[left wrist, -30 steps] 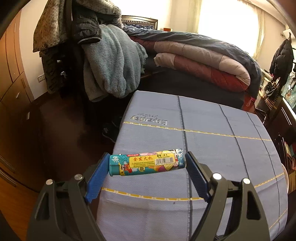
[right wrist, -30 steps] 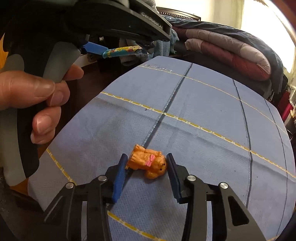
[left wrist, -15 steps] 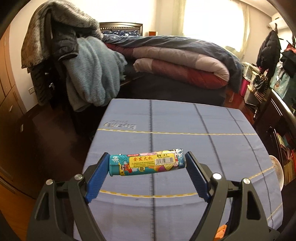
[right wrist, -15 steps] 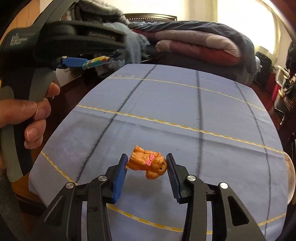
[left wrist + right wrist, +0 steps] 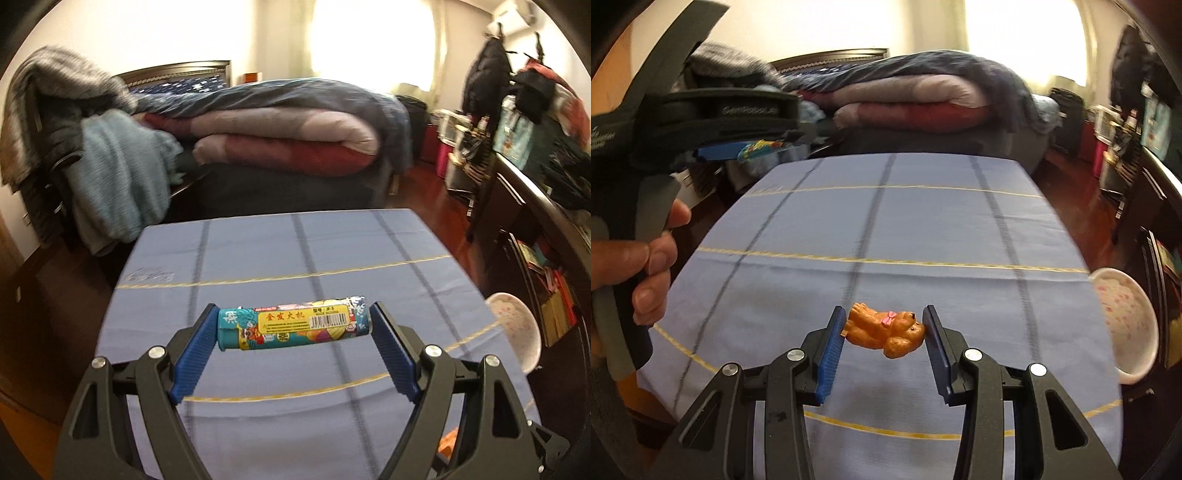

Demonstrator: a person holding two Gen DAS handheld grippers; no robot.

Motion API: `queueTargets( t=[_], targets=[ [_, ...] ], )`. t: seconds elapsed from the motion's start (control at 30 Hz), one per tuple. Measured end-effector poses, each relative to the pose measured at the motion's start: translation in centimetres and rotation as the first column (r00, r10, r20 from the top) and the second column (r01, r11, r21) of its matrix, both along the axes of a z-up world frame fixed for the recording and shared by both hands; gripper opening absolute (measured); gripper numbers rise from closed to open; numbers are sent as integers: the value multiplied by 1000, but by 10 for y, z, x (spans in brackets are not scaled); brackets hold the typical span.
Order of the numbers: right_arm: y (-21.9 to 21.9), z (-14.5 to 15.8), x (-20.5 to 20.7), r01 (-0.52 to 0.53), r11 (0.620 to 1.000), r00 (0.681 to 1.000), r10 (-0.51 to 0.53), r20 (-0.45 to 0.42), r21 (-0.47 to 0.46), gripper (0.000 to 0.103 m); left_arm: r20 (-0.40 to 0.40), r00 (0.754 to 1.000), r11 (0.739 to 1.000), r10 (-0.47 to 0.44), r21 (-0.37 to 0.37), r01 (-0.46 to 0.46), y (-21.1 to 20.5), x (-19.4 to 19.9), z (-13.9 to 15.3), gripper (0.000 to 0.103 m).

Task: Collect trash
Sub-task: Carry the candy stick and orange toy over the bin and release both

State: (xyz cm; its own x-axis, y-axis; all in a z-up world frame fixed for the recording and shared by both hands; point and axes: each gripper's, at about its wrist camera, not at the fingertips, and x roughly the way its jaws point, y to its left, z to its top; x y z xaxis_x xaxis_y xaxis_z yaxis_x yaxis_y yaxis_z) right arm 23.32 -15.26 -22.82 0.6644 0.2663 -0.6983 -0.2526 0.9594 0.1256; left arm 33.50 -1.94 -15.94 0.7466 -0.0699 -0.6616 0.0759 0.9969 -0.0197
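Left tongs [image 5: 294, 326] clamp the printed tube [image 5: 293, 326] endwise; right tongs [image 5: 884, 325] clamp the orange toy dog [image 5: 885, 329].

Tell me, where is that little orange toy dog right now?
In the right wrist view, the orange toy dog is clamped between the right gripper fingers, held above the blue tablecloth, left of the white bowl.

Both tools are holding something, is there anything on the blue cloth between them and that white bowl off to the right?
Nothing visible. The left tool grips the printed tube, the right tool the orange toy dog. The blue cloth is bare up to the white bowl at its right edge.
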Motion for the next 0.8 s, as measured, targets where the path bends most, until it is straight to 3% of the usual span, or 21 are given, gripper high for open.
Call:
queueTargets(
  t=[0.43,0.8],
  targets=[
    [-126,-7,5,243,970,970,-243,13,15,43,5,977,977,-214,6,214,-139,15,-1,81],
    [-230,-26,8,444,896,896,-444,-7,8,43,-36,915,916,-401,0,401,-265,30,-31,81]
  ],
)
